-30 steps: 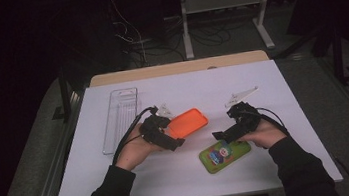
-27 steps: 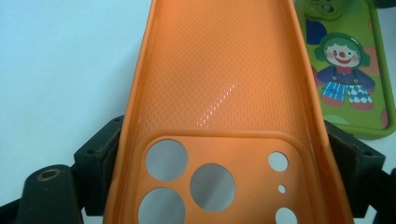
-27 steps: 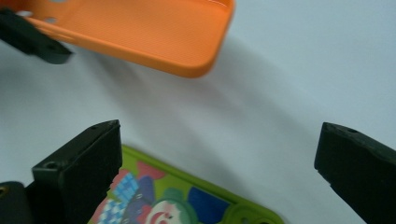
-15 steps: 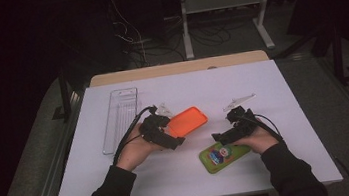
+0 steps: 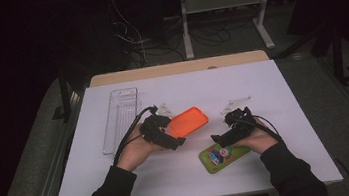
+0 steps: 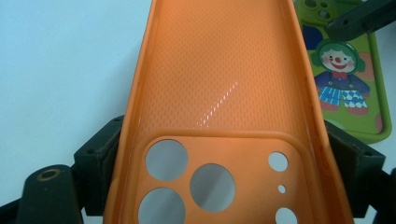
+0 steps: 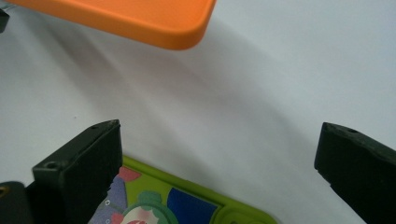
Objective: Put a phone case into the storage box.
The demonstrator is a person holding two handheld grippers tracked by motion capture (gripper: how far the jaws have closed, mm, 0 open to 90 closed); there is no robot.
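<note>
My left gripper point(image 5: 177, 141) is shut on an orange phone case point(image 5: 188, 121), its jaws pressing both long edges near the camera cut-outs point(image 6: 205, 182). The orange case point(image 6: 219, 84) is lifted at a tilt above the white table. A green phone case with a clown picture point(image 5: 224, 156) lies flat on the table to its right. My right gripper point(image 5: 219, 140) hovers over the far end of the green case point(image 7: 173, 200), jaws wide open with nothing between them. The orange case's corner point(image 7: 140, 18) hangs ahead of it.
A clear plastic tray point(image 5: 120, 117) lies at the left of the white table point(image 5: 261, 82). Small clear plastic pieces point(image 5: 236, 104) sit behind the right hand, and another point(image 5: 164, 110) behind the left. A wooden board point(image 5: 179, 68) runs along the far edge.
The right hand has edged slightly towards the near side, over the green case. The left gripper and the orange case have stayed in place.
</note>
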